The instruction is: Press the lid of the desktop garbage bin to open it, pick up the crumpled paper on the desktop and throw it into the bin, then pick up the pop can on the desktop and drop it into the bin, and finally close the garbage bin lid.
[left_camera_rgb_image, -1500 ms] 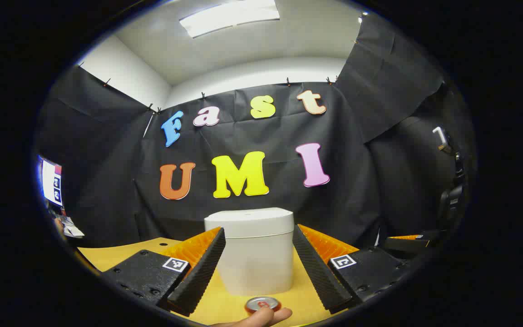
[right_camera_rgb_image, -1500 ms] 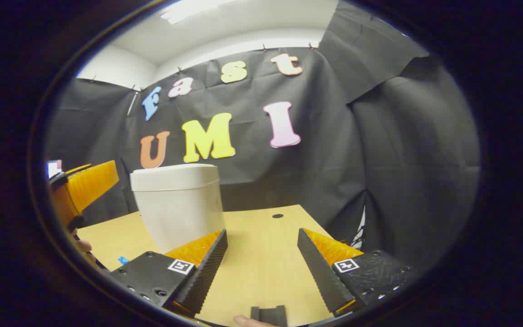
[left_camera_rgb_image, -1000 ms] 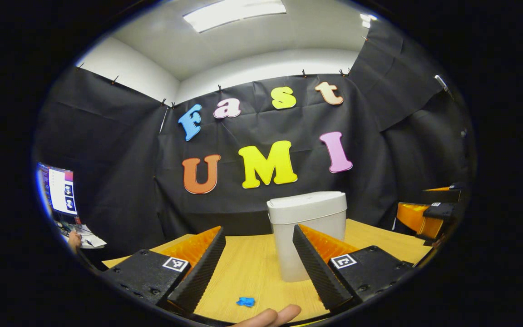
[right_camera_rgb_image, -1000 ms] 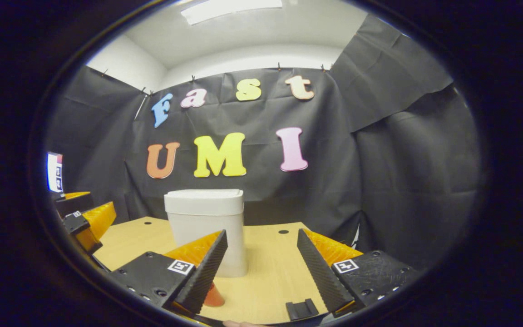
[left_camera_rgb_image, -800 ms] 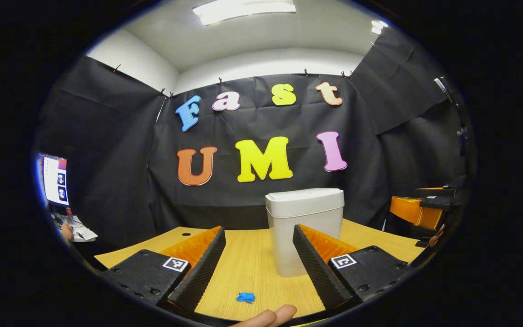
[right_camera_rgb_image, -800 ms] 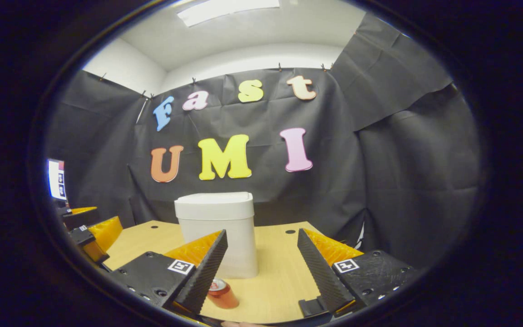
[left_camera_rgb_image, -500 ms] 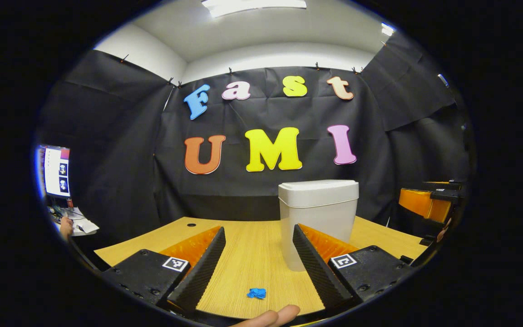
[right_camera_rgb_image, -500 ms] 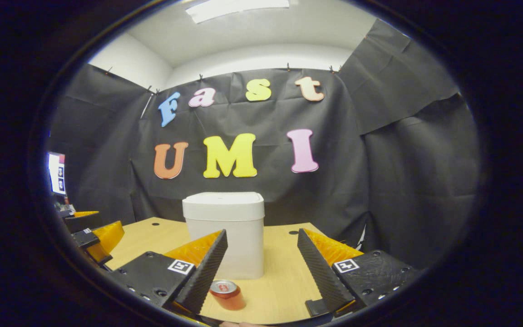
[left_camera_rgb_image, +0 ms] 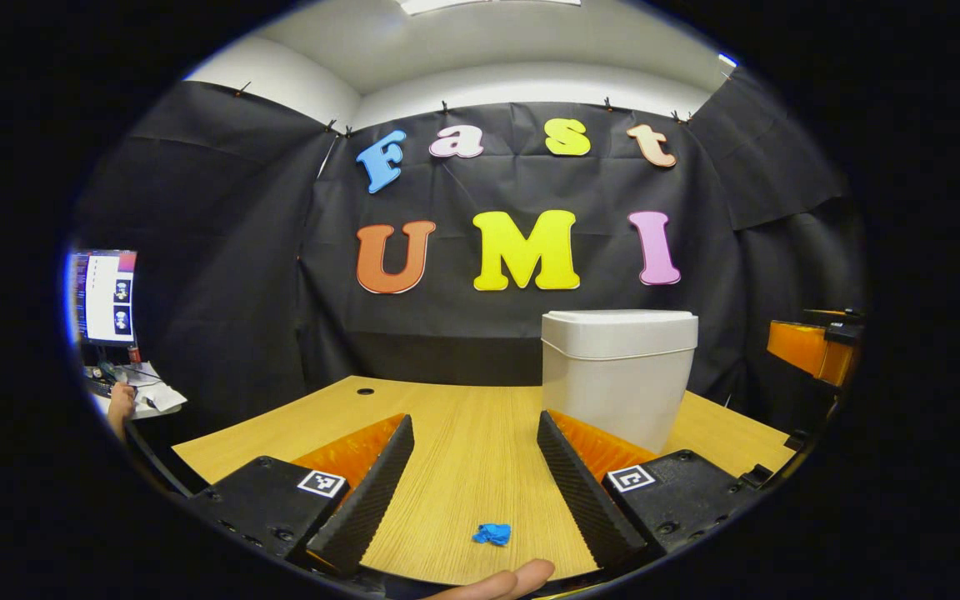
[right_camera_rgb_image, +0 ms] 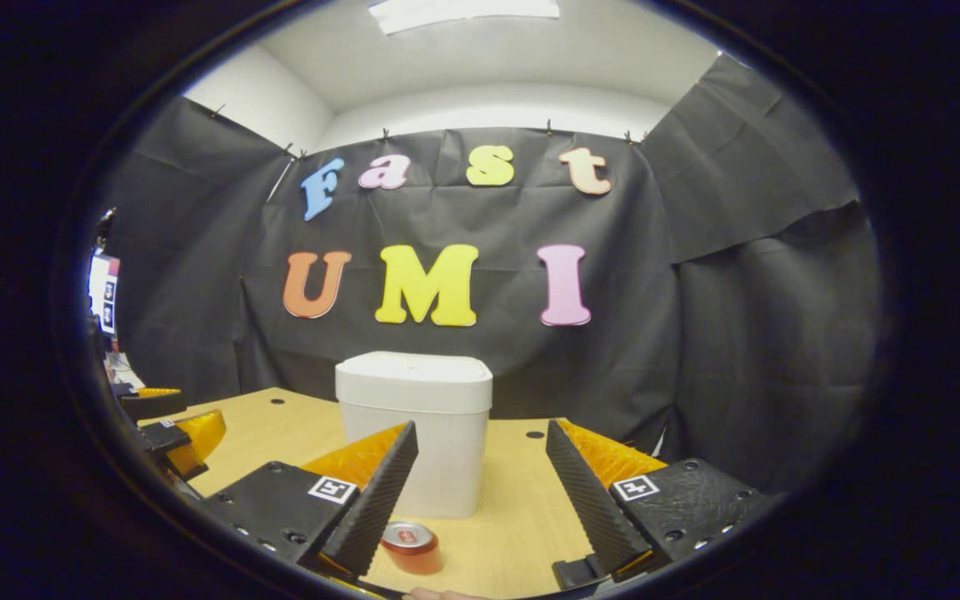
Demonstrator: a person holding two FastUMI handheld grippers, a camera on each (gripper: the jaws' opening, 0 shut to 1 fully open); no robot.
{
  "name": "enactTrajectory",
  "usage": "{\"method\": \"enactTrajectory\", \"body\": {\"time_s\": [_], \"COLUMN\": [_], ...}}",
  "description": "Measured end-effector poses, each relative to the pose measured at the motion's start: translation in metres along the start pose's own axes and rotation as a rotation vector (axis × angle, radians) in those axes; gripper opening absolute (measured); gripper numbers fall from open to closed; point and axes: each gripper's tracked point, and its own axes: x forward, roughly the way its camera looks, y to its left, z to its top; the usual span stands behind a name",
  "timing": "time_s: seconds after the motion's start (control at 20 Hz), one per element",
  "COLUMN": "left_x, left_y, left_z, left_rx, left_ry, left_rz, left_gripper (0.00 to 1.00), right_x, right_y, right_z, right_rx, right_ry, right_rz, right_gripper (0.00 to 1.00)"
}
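- Left tongs [left_camera_rgb_image: 467, 479] are gaping wide, gripping nothing, hanging above the tabletop [left_camera_rgb_image: 463, 450] near its front edge.
- Right tongs [right_camera_rgb_image: 480, 483] are also spread wide and empty, hanging low and facing the bin [right_camera_rgb_image: 413, 433].
- Bin is standing upright toward the back of the tabletop, lid [right_camera_rgb_image: 413, 379] down flat; opening press looks not yet done.
- Paper [left_camera_rgb_image: 492, 534], a small blue wad, is lying between the left fingertips, near the front edge, so left looks lined up for it.
- Can [right_camera_rgb_image: 410, 546] is standing upright just in front of the bin, beside the right tongs' left finger, so right probably takes it.
- Lid needs pressing first, likely why both tongs are hanging back, empty.
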Motion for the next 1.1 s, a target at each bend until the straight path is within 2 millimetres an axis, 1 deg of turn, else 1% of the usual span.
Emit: {"method": "enactTrajectory", "body": {"time_s": [0.1,0.15,0.2,0.3,0.4,0.45,0.5,0.55,0.6,0.65,0.8,0.85,0.9,0.95,1.05,1.1], "left_x": [0.001,0.001,0.001,0.001,-0.001,-0.001,-0.001,-0.001,-0.001,-0.002,-0.001,-0.001,-0.001,-0.002,-0.004,-0.004], "left_y": [0.000,0.000,0.001,0.000,0.001,0.003,0.005,0.005,0.005,0.005,0.004,0.007,0.008,0.011,0.013,0.014], "left_z": [-0.001,-0.001,-0.001,-0.001,0.001,0.000,0.000,-0.001,-0.003,-0.005,-0.004,-0.002,0.000,-0.001,0.003,0.006], "left_rx": [-0.006,-0.003,0.001,0.010,0.012,0.009,0.004,0.000,-0.003,-0.006,-0.004,-0.002,-0.003,-0.010,-0.026,-0.026], "left_ry": [0.004,0.005,0.005,0.005,0.000,0.000,0.002,0.004,0.009,0.016,0.020,0.017,0.019,0.019,0.012,0.003], "left_rz": [0.004,0.005,0.004,-0.001,-0.001,0.004,0.006,0.010,0.011,0.009,-0.007,-0.007,-0.008,-0.004,-0.002,-0.001], "left_gripper": [0.98,0.98,0.98,0.98,0.98,0.98,0.98,0.98,0.98,0.98,0.98,0.98,0.98,0.98,0.98,0.98], "right_x": [0.011,0.017,0.023,0.034,0.047,0.053,0.060,0.064,0.069,0.072,0.080,0.083,0.087,0.092,0.105,0.113], "right_y": [0.006,0.008,0.012,0.022,0.025,0.028,0.031,0.032,0.033,0.036,0.054,0.059,0.061,0.063,0.067,0.066], "right_z": [0.010,0.013,0.018,0.025,0.026,0.026,0.026,0.026,0.027,0.029,0.037,0.041,0.045,0.050,0.053,0.052], "right_rx": [-0.008,-0.015,-0.019,-0.020,-0.021,-0.016,-0.011,-0.007,-0.008,-0.009,-0.013,-0.009,0.001,0.016,0.009,-0.007], "right_ry": [-0.004,-0.003,-0.001,0.004,0.025,0.037,0.056,0.076,0.093,0.102,0.131,0.142,0.154,0.163,0.199,0.213], "right_rz": [0.008,0.009,0.012,0.031,0.037,0.040,0.044,0.039,0.030,0.030,0.066,0.083,0.090,0.096,0.106,0.097], "right_gripper": [0.96,0.94,0.95,0.95,0.94,0.97,0.97,0.95,0.97,0.95,0.94,0.95,0.91,0.78,0.63,0.63]}}
